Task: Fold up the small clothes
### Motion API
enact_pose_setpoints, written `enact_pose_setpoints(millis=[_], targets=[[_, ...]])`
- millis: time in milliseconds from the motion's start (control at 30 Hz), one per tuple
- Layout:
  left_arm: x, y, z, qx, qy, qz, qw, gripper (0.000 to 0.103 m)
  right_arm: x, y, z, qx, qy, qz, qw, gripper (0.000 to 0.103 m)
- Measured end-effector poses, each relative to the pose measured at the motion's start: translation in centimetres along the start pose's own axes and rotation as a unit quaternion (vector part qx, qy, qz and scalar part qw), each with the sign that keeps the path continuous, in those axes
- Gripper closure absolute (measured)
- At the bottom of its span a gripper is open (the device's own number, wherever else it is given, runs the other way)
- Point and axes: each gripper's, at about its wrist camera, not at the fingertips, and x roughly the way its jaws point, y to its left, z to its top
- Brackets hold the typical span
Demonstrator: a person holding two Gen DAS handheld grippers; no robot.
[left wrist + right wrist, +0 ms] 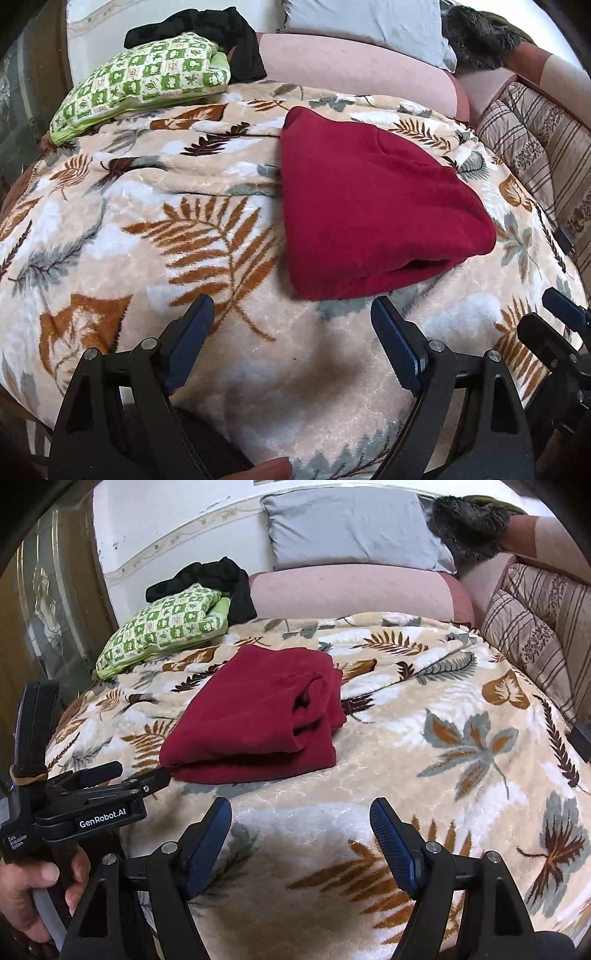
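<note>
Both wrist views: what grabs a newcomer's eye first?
The folded red garment, lying mid-bed on the leaf-print blanket. Next, the open left gripper and right gripper, both empty, near the blanket's front edge. At the back left, a green patterned pillow sits against black clothing.

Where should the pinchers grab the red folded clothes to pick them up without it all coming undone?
Probably at the thick folded edge nearest the grippers, coming in low from the front. The red garment lies flat on the leaf blanket with its layers stacked there, so pinching that edge catches all the layers together. The open ends on its right side look loose. Both the left gripper and right gripper are open and empty.
</note>
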Motion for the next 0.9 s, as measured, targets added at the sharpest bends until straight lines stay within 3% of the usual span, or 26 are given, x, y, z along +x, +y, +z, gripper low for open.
enact_pose_setpoints(millis=[733,767,800,900], targets=[[-0.5,-0.9,0.0,0.010,-0.009,-0.020,0.9997,0.014,0.0,-0.1,0.0,0.004,0.002,0.002,1.000,0.028],[-0.5,-1.0,0.0,0.008,-0.005,-0.023,0.9997,0.011,0.0,-0.1,0.0,0.004,0.001,0.002,1.000,0.028],[-0.5,-1.0,0.0,0.007,0.001,-0.024,0.9997,0.000,0.0,-0.1,0.0,0.004,0.001,0.002,1.000,0.028],[-0.5,-1.2,0.0,0.001,0.012,-0.033,0.9994,0.000,0.1,-0.2,0.0,0.004,0.002,0.002,1.000,0.028]])
